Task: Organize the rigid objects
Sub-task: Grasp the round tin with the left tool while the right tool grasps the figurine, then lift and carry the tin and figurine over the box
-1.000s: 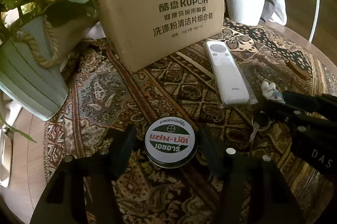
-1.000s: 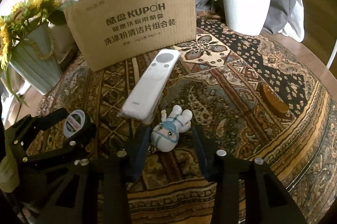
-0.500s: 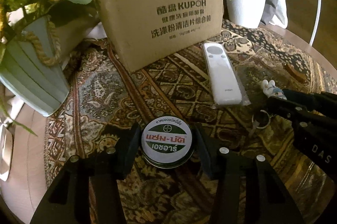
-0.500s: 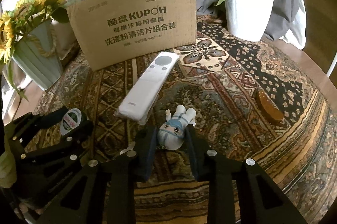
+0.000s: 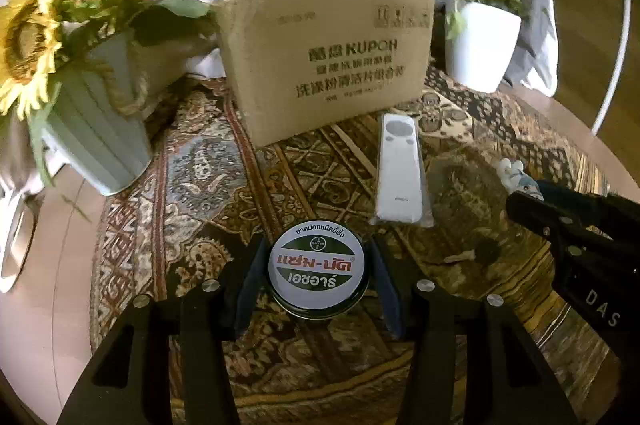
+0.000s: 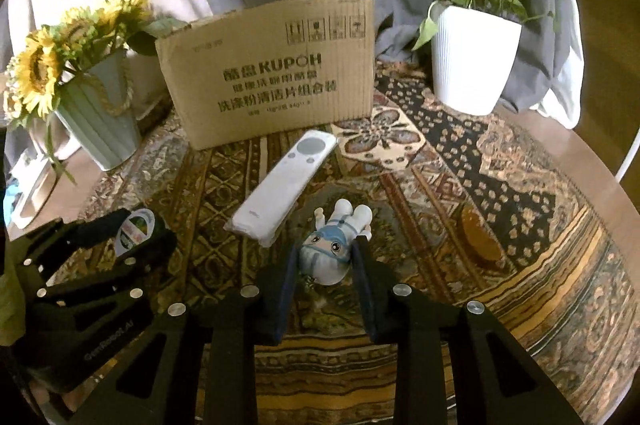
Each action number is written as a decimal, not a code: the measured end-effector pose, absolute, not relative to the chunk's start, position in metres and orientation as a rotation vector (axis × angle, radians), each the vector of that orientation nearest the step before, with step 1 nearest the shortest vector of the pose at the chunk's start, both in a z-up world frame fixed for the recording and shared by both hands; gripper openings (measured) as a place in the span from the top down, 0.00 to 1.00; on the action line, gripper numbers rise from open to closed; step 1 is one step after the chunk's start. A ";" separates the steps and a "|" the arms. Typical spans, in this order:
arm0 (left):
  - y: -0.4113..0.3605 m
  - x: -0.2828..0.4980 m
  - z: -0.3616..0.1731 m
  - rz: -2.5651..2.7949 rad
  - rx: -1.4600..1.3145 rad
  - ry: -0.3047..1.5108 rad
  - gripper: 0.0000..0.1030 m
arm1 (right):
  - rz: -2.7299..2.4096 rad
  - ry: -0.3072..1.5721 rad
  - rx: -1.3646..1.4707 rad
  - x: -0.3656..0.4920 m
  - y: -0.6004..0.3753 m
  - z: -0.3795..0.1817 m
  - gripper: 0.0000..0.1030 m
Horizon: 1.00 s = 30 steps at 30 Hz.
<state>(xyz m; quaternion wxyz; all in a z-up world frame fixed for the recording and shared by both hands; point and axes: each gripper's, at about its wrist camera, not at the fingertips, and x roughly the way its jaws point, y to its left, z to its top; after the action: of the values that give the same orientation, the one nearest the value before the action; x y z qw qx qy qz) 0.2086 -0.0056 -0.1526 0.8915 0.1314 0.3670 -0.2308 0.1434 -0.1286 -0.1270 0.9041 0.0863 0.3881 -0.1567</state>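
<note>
A patterned cloth (image 5: 200,185) is covering the table; the green-lidded round tin (image 5: 318,267) is being pinched by the left gripper (image 5: 318,279), and the figurine (image 6: 330,253) by the right gripper (image 6: 326,265), the box (image 6: 268,73) at 12 o'clock.

White remote (image 5: 400,171); brown paisley-patterned cloth (image 5: 192,185).

Patterned cloth (image 6: 460,161) — carrying remote (image 6: 284,189), box (image 6: 268,73), pots.

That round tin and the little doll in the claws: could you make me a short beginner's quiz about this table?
1. True or false: the left gripper is shut on the round tin.
2. What does the right gripper hold? A remote, B astronaut doll, C plant pot.
3. What white thing lies on the patterned cloth in front of the cardboard box?

Key: 1 true. 2 B. 3 the remote control.
</note>
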 end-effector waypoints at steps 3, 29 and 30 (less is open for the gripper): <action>-0.006 0.203 -0.144 -0.446 0.238 0.764 0.51 | -0.304 0.788 0.168 0.141 -0.134 -0.119 0.72; -0.037 0.173 -0.050 -0.220 0.092 0.612 0.51 | -0.053 0.628 0.088 0.140 -0.179 -0.035 0.71; -0.038 0.174 -0.047 -0.216 0.091 0.607 0.51 | -0.047 0.621 0.087 0.141 -0.180 -0.031 0.72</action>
<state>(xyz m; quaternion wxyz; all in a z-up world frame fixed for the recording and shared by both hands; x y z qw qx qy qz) 0.1741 -0.0379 -0.0468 0.9476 0.0446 0.2980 -0.1061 0.1412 -0.1798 -0.0312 0.9510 0.0429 0.3052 -0.0233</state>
